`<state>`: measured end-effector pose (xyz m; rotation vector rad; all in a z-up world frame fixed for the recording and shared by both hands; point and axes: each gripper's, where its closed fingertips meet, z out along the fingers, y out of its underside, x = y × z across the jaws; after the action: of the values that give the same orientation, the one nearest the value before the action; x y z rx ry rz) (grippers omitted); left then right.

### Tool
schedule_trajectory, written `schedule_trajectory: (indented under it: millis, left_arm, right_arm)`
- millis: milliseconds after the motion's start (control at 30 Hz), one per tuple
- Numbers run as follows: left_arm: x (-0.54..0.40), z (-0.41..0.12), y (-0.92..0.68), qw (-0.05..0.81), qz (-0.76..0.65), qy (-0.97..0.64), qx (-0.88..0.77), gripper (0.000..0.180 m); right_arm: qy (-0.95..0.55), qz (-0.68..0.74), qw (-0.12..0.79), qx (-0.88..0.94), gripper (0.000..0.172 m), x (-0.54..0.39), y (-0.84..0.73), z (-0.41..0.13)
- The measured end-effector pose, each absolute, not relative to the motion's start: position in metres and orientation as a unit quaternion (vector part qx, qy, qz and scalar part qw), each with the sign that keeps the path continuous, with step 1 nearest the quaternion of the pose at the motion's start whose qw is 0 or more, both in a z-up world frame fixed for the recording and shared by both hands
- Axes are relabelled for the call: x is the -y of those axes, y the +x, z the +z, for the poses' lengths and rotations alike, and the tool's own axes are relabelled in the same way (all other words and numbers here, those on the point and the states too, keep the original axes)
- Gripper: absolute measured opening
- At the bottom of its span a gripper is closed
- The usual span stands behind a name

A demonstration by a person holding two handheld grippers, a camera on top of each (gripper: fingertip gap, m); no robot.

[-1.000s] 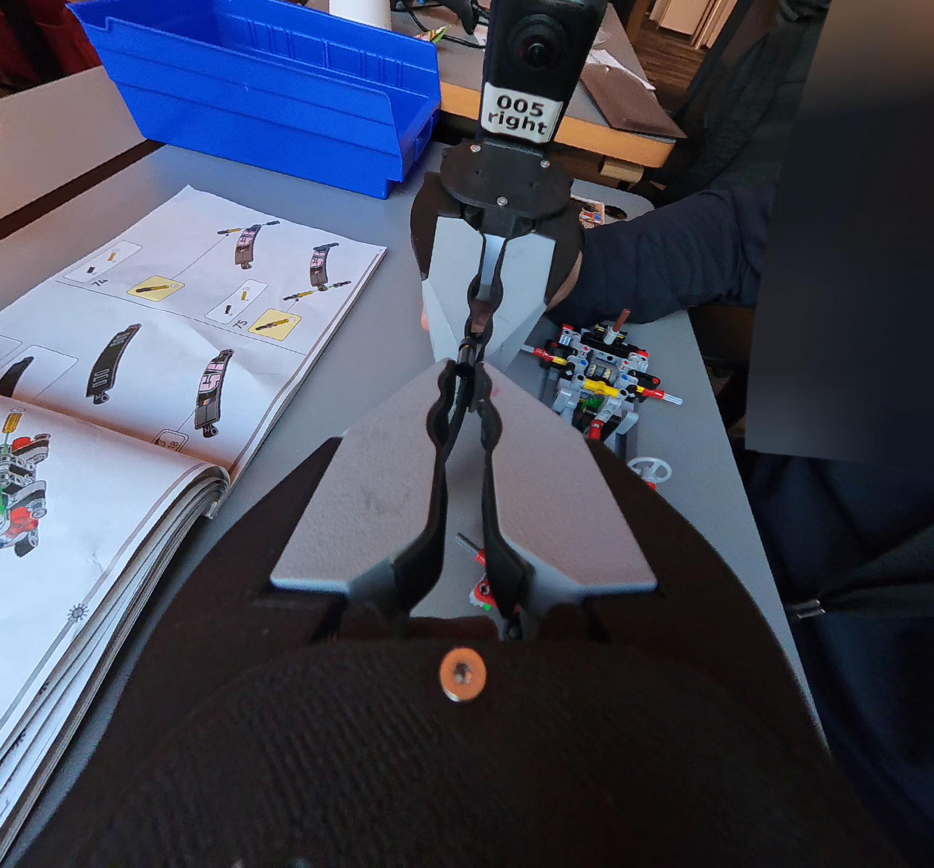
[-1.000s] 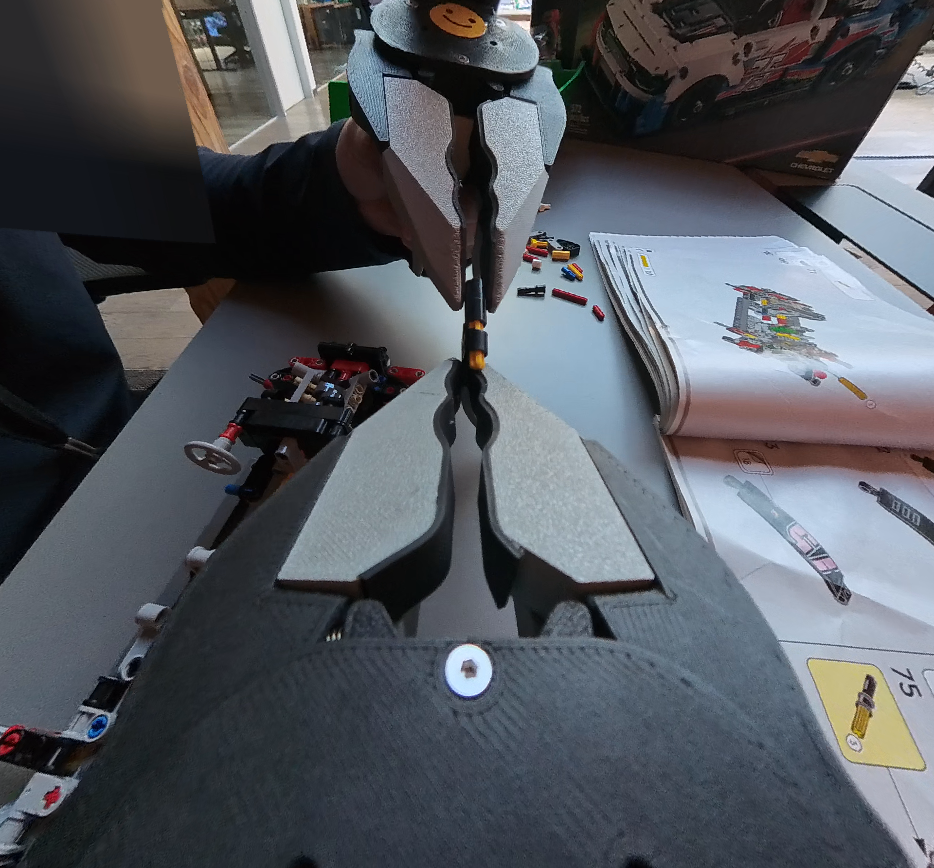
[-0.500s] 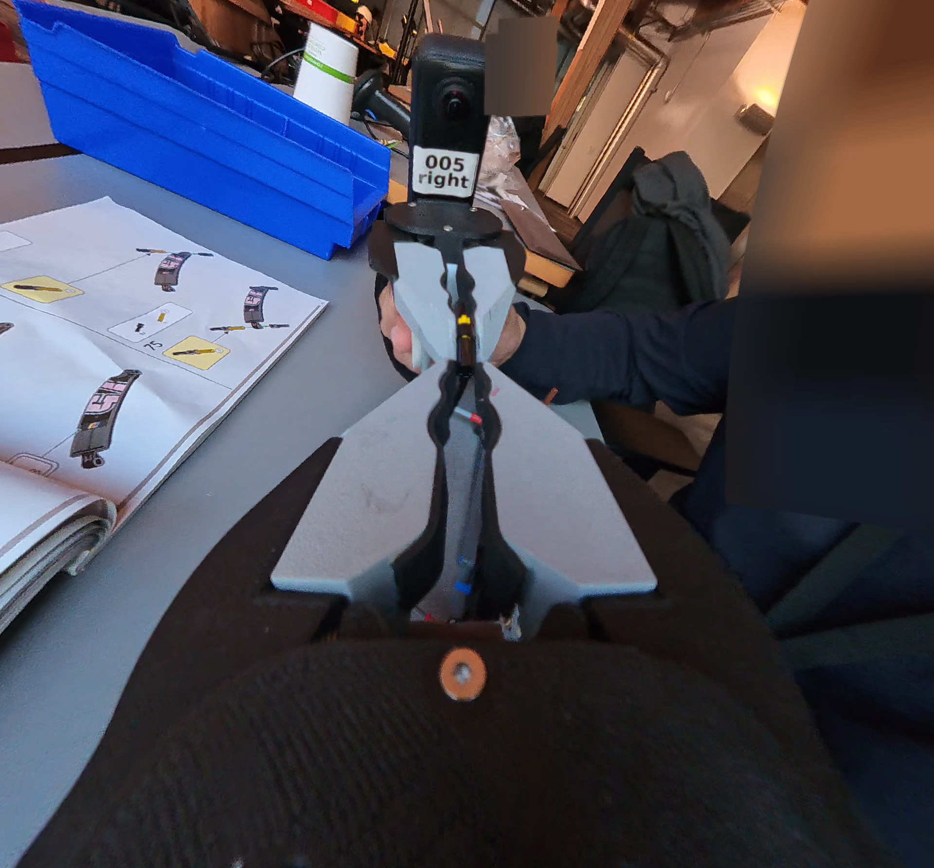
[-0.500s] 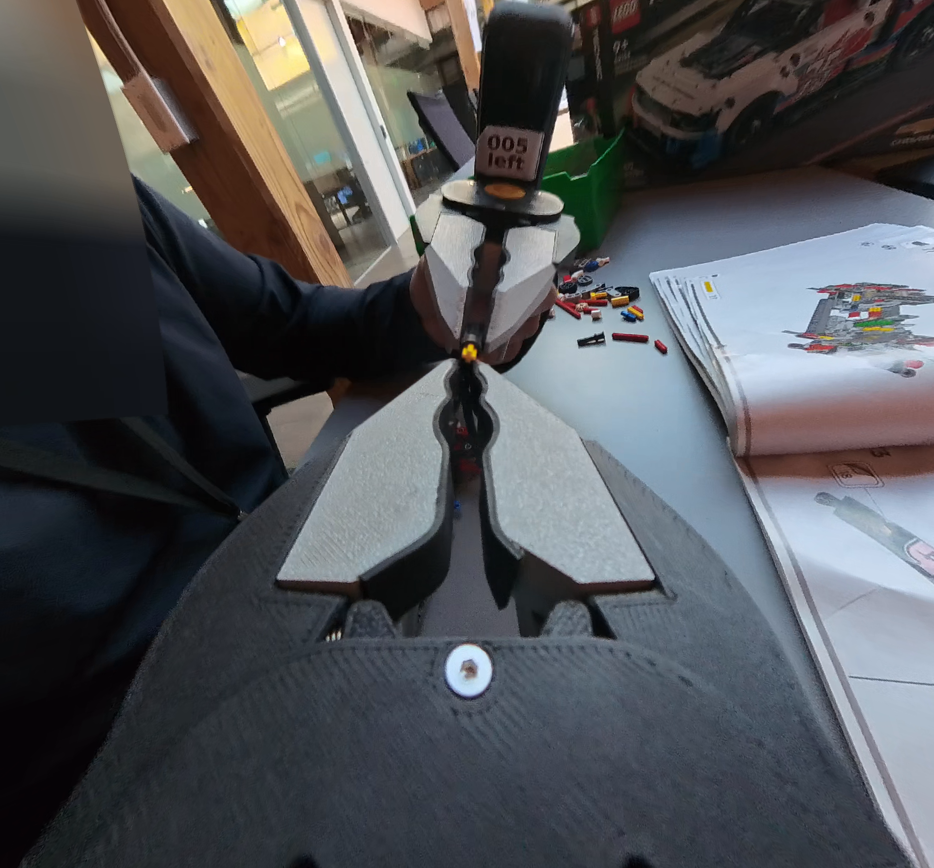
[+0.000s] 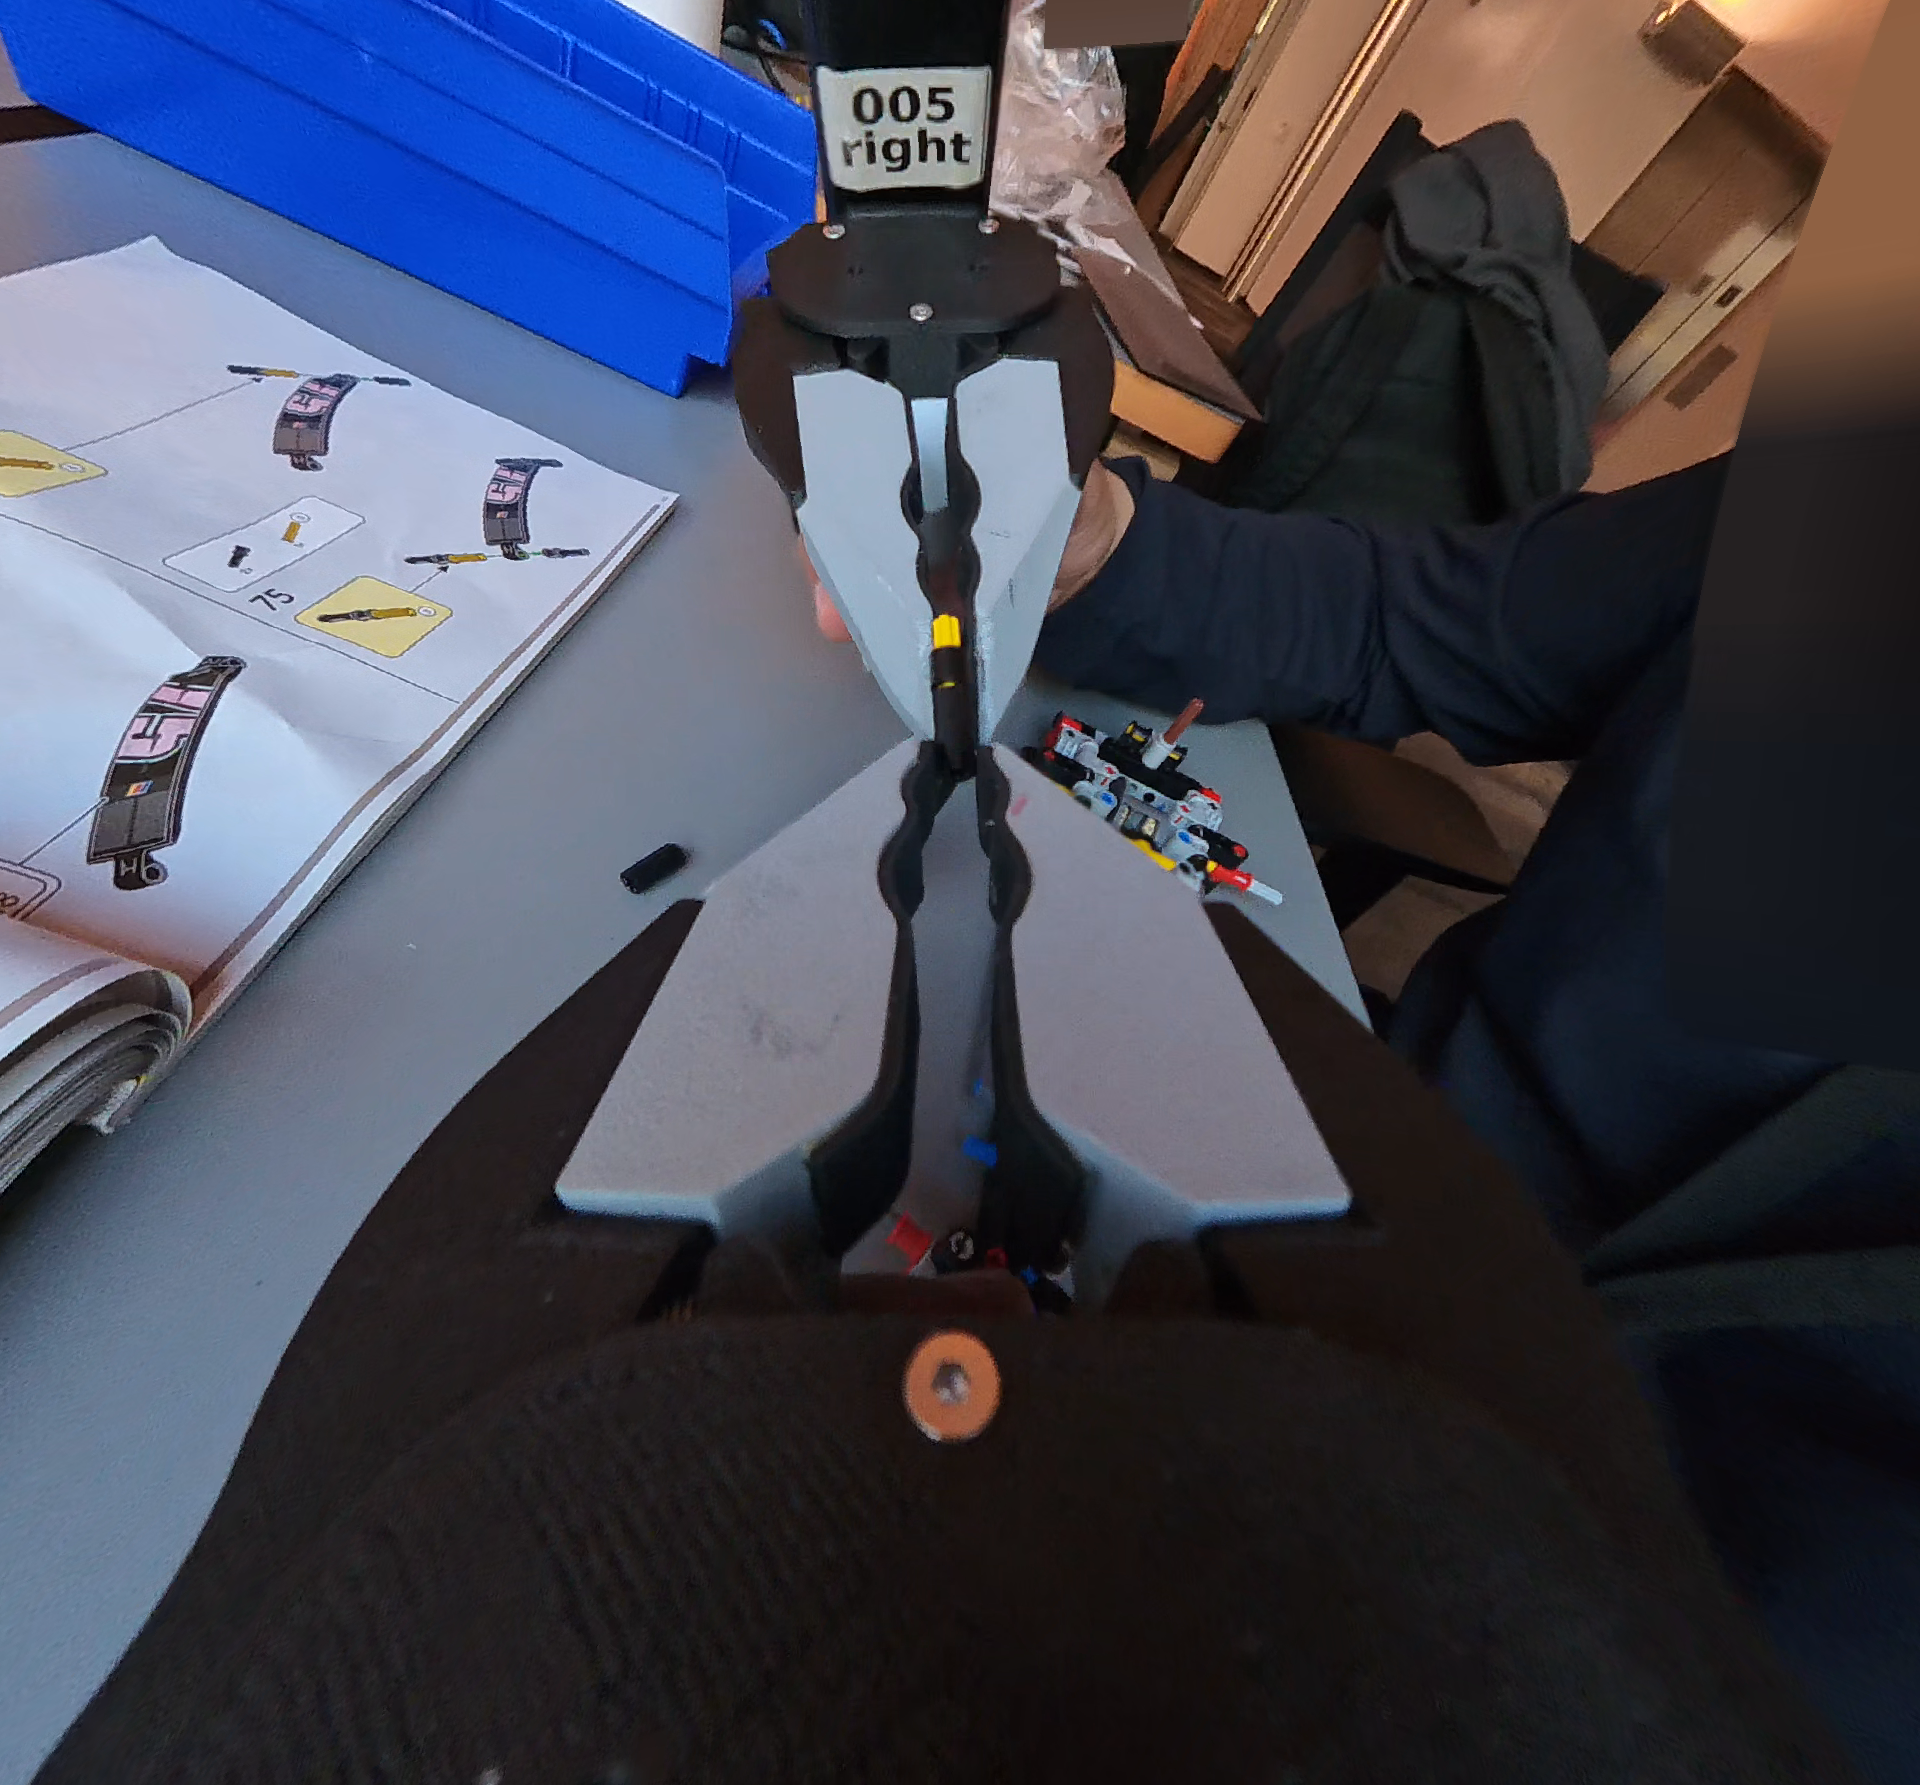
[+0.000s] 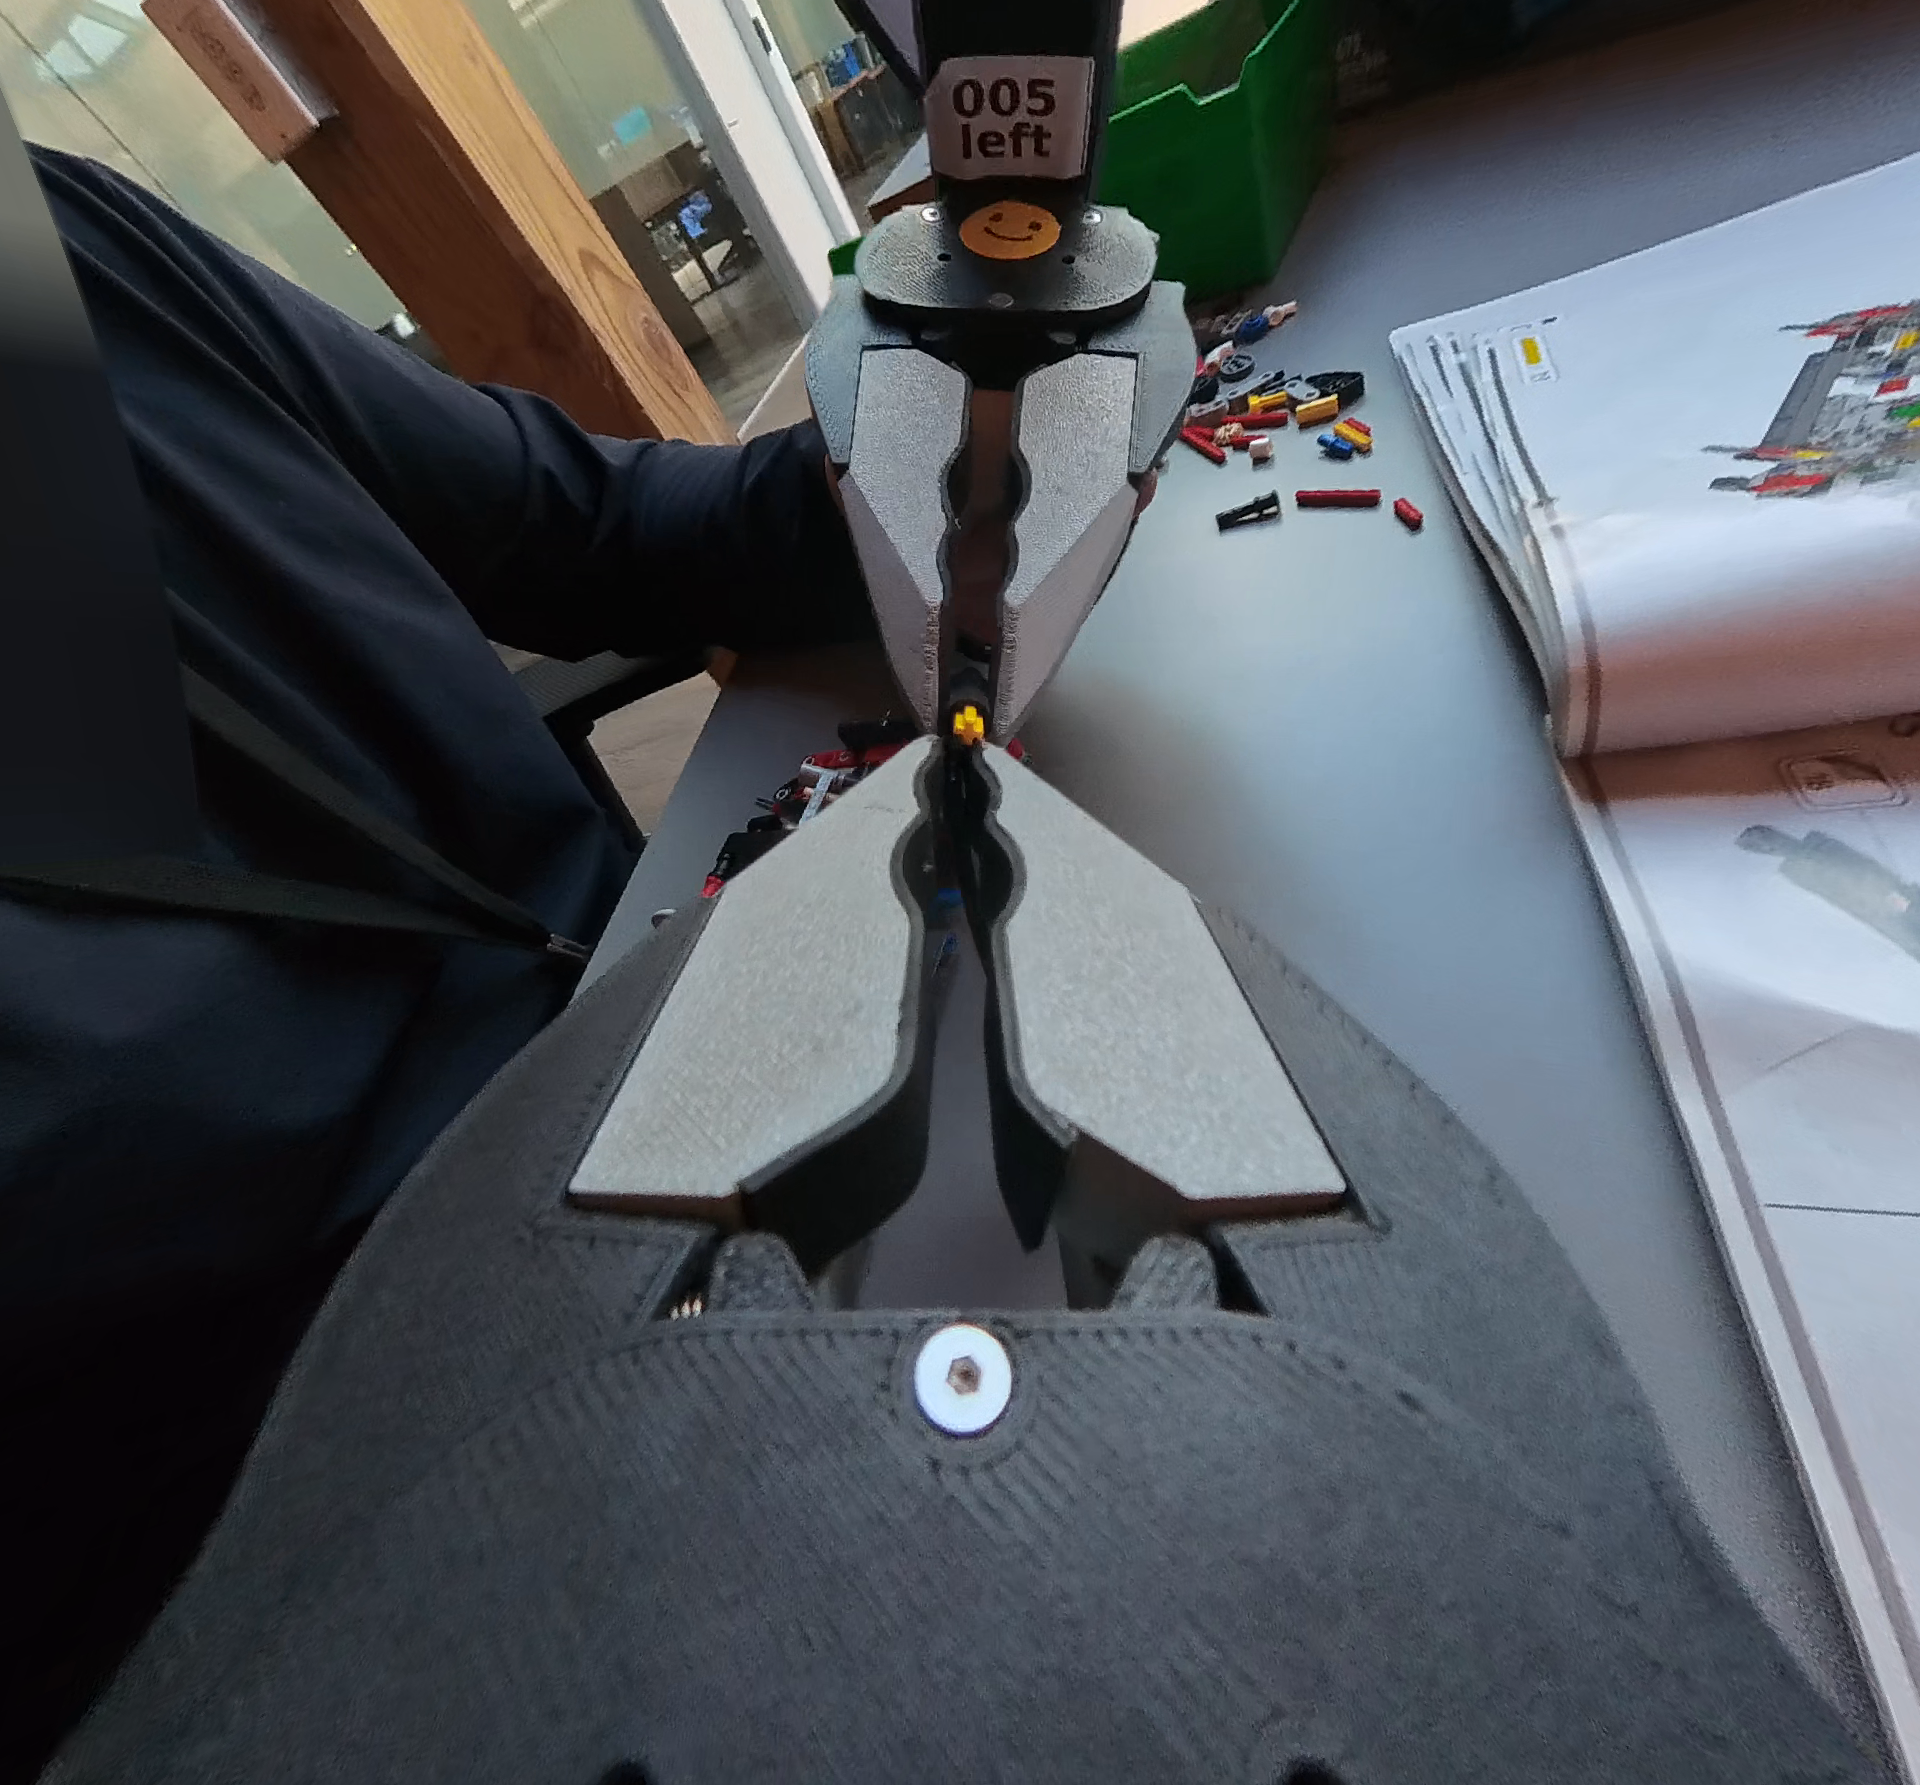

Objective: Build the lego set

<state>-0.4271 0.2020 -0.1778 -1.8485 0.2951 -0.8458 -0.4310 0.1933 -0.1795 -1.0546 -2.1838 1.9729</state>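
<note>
My left gripper [image 5: 951, 764] is shut on the black end of a short black and yellow axle piece [image 5: 943, 665]. The piece sticks out forward, and its yellow tip lies over the closed fingers of my right gripper [image 5: 951, 733]. In the right wrist view the yellow cross end [image 6: 968, 722] faces me end-on at the tips of the left gripper [image 6: 966, 709]. My right gripper [image 6: 961, 764] is shut, tip to tip with the left one. I see nothing between its pads. Both are held above the grey table [image 5: 623, 748].
A part-built brick model [image 5: 1143, 800] sits near the table's edge by the person's sleeve [image 5: 1351, 613]. A small black tube [image 5: 655, 868] lies beside the open instruction booklet [image 5: 260, 592]. A blue bin [image 5: 416, 125] stands behind. Loose small parts [image 6: 1278, 416] and a green bin [image 6: 1226, 125] lie farther off. My left and right fingertips are right by each other. From either gripper's tips it is about 15 centimeters to the part-built brick model [image 5: 1143, 800].
Both grippers stayed tip to tip while tilting up and then back down. The axle piece, seen sideways between the tips a second ago, now points end-on at the right camera.
</note>
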Motion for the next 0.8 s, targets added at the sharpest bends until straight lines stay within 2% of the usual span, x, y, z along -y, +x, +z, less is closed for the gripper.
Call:
schedule_trajectory:
  millis: [400,800]
  left_arm:
    - [-0.202,-0.190,-0.418,0.492,-0.359,-0.782,-0.130,0.009]
    - [-0.214,-0.189,-0.415,0.506,-0.414,-0.753,-0.077,0.005]
  right_arm:
    - [-0.357,0.569,-0.004,0.740,0.000,-0.195,-0.424,-0.193]
    - [-0.357,0.548,0.012,0.756,0.000,-0.203,-0.419,-0.196]
